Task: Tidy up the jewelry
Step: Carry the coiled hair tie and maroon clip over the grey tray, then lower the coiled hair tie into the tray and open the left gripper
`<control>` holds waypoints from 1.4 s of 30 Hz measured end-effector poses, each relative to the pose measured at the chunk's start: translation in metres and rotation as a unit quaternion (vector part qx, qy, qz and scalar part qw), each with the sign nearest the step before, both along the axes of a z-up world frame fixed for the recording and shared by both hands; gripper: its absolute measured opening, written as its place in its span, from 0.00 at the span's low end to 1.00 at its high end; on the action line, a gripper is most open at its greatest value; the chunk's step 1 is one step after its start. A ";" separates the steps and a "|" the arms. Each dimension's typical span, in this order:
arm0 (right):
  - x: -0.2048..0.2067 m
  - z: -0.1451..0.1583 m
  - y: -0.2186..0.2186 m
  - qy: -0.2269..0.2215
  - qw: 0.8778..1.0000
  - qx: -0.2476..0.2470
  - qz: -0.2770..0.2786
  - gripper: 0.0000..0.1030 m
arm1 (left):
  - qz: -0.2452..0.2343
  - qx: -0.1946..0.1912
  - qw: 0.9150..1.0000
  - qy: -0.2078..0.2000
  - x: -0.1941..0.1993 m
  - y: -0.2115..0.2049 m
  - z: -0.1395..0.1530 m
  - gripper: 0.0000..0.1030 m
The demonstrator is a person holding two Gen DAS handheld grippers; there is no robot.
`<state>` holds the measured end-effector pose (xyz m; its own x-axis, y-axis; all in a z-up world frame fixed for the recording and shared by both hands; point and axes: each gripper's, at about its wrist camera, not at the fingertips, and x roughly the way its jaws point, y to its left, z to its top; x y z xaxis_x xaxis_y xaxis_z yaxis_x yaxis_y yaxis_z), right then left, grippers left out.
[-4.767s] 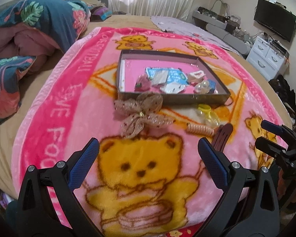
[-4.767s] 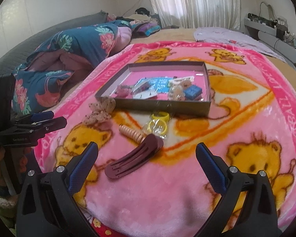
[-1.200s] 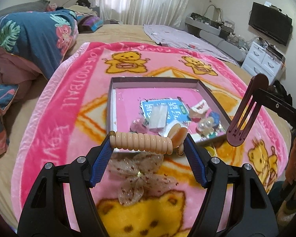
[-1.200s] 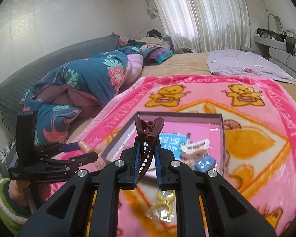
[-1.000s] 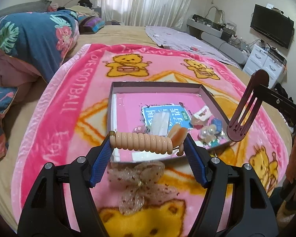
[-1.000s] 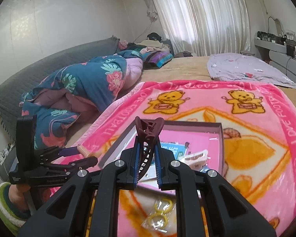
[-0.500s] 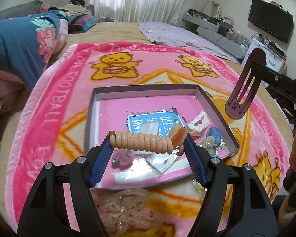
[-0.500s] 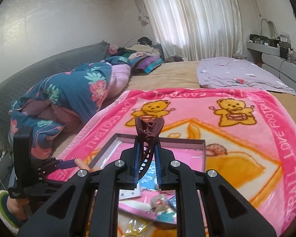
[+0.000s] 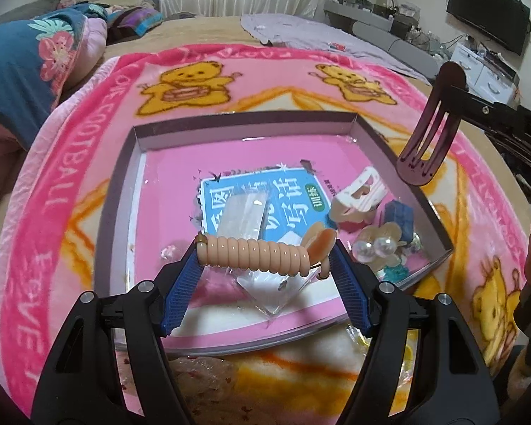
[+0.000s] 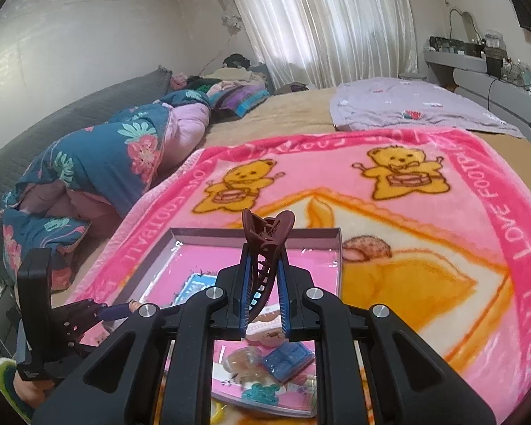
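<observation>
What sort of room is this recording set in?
Most likely a lived-in bedroom: a wide bed under a pink teddy-bear blanket, a rumpled floral quilt beside it, sheer curtains at the window and a wall-mounted TV.

Left wrist view: the left claw point(image 9: 265, 258) and its peach coil hair tie point(image 9: 255, 253) cover part of the clear packets in the box point(image 9: 124, 191), & the mesh bow point(image 9: 209, 375) below the box is half hidden by claw arms, blurry. Right wrist view: the right claw point(image 10: 263, 283) blocks the box's middle; the maroon hair clip point(image 10: 265, 244) shows its top only, rest sunk btw the pads. The yellow rings point(image 10: 217, 412) at bottom edge are cut off, too little seen to tell shape.
</observation>
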<state>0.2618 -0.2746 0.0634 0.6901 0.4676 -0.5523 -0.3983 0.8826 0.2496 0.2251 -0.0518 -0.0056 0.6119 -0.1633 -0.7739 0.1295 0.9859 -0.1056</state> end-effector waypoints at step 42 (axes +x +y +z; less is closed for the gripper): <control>-0.006 -0.058 0.072 0.079 0.991 -0.060 0.087 0.17 | 0.060 0.008 0.998 0.002 -0.019 0.049 0.005 0.70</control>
<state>0.2554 -0.2030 0.0052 0.5052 0.4957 -0.7064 -0.5112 0.8314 0.2178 0.2058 -0.0032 -0.0004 0.6239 -0.0768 -0.7777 0.0108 0.9959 -0.0896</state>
